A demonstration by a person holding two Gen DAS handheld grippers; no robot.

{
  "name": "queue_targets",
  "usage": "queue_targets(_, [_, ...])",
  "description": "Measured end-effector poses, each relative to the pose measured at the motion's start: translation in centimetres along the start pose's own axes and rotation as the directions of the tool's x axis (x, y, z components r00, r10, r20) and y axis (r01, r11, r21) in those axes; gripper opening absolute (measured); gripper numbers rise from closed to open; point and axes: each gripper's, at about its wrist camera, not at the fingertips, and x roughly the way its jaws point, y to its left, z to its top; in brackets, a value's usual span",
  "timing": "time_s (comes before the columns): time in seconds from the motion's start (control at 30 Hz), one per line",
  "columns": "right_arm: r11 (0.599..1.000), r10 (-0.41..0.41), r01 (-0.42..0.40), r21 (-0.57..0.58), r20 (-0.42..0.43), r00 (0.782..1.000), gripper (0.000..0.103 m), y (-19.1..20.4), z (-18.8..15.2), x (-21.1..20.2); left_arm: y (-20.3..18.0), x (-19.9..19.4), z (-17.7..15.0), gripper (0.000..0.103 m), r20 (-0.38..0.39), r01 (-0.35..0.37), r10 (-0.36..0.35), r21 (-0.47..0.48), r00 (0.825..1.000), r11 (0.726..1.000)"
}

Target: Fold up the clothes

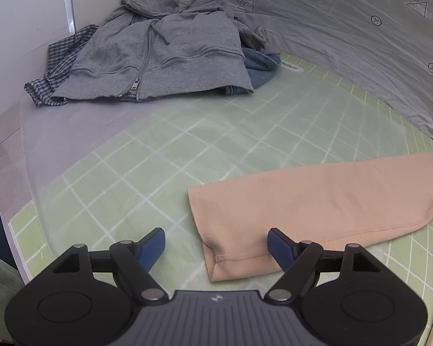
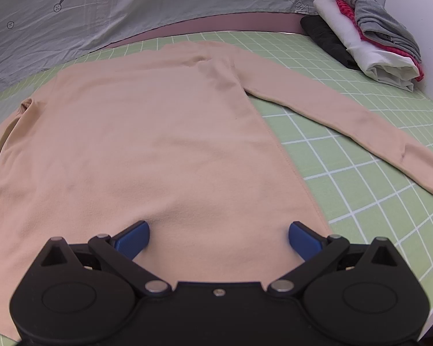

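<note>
The peach long-sleeved top (image 2: 147, 132) lies spread flat on the green grid mat (image 2: 360, 190), sleeves out sideways, body running away from the right gripper (image 2: 218, 238). The left gripper (image 1: 216, 248), nearest the left cuff (image 1: 236, 248), straddles it; both grippers gape wide, holding nothing.

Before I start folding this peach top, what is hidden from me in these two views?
- Peach top: its hem, right wrist view, behind the right gripper.
- Its left sleeve: the shoulder end, left wrist view, cut by the frame edge.
- Plaid and denim clothes: under the grey hoodie.
</note>
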Motion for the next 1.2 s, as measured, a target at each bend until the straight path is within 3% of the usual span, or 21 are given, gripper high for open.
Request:
queue_targets(0.1, [1.0, -0.002, 0.002, 0.002, 0.004, 1.0, 0.103, 0.0, -0.1, 0.0, -0.3, -0.1, -0.5, 0.079, 0.007, 0.006, -0.006, 0.019, 1.0, 1.0])
queue_targets(0.17, [1.0, -0.002, 0.002, 0.003, 0.005, 1.0, 0.103, 0.0, -0.1, 0.0, -0.4, -0.2, -0.8, 0.072, 0.017, 0.017, -0.017, 0.031, 1.0, 0.999])
queue_targets(0.23, [1.0, -0.001, 0.001, 0.002, 0.004, 1.0, 0.103, 0.0, -0.1, 0.0, -0.7, -0.4, -0.9, 0.046, 0.03, 0.041, -0.043, 0.06, 0.999, 0.997])
queue_targets(0.27, [1.0, -0.001, 0.001, 0.001, 0.002, 1.0, 0.103, 0.0, 0.0, 0.0, -0.8, -0.5, -1.0, 0.041, 0.037, 0.053, -0.056, 0.075, 0.998, 0.996])
queue_targets(0.33, [1.0, 0.001, -0.001, 0.0, -0.006, 1.0, 0.103, 0.0, 0.1, 0.0, -1.3, -0.6, -1.0, 0.017, 0.038, 0.076, -0.079, 0.091, 0.996, 0.993])
queue_targets(0.37, [1.0, 0.003, -0.003, -0.002, -0.011, 1.0, 0.103, 0.0, 0.1, 0.0, -1.6, -0.6, -0.9, 0.013, 0.034, 0.078, -0.082, 0.101, 0.996, 0.992])
queue_targets(0.6, [1.0, -0.011, 0.011, 0.018, 0.001, 1.0, 0.103, -2.3, 1.2, -0.9, -3.6, -1.5, 0.3, 0.007, 0.04, 0.112, -0.115, 0.066, 0.993, 0.991])
queue_targets(0.77, [0.999, -0.024, 0.024, 0.036, 0.015, 1.0, 0.103, -4.1, 2.0, -1.6, -8.5, -4.3, 0.8, 0.007, 0.093, 0.169, -0.179, 0.103, 0.979, 0.98])
queue_targets(0.9, [0.999, -0.036, 0.035, 0.028, 0.012, 0.999, 0.103, -6.1, 2.3, -1.8, -14.8, -6.2, -0.5, 0.007, 0.098, 0.252, -0.273, 0.185, 0.957, 0.95])
queue_targets(1.03, [0.999, -0.033, 0.033, 0.002, -0.005, 0.999, 0.103, -9.1, 2.4, -1.9, -22.6, -9.3, -2.2, 0.007, 0.064, 0.363, -0.394, 0.279, 0.917, 0.889])
queue_targets(1.1, [1.0, -0.026, 0.026, 0.0, -0.006, 1.0, 0.103, -10.8, 2.6, -2.0, -26.7, -11.4, -3.7, 0.007, 0.029, 0.435, -0.471, 0.34, 0.881, 0.834])
queue_targets(1.2, [0.999, -0.043, 0.043, -0.007, -0.005, 0.999, 0.103, -13.3, 3.0, -1.8, -31.5, -13.8, -6.2, 0.013, -0.076, 0.562, -0.582, 0.389, 0.809, 0.73])
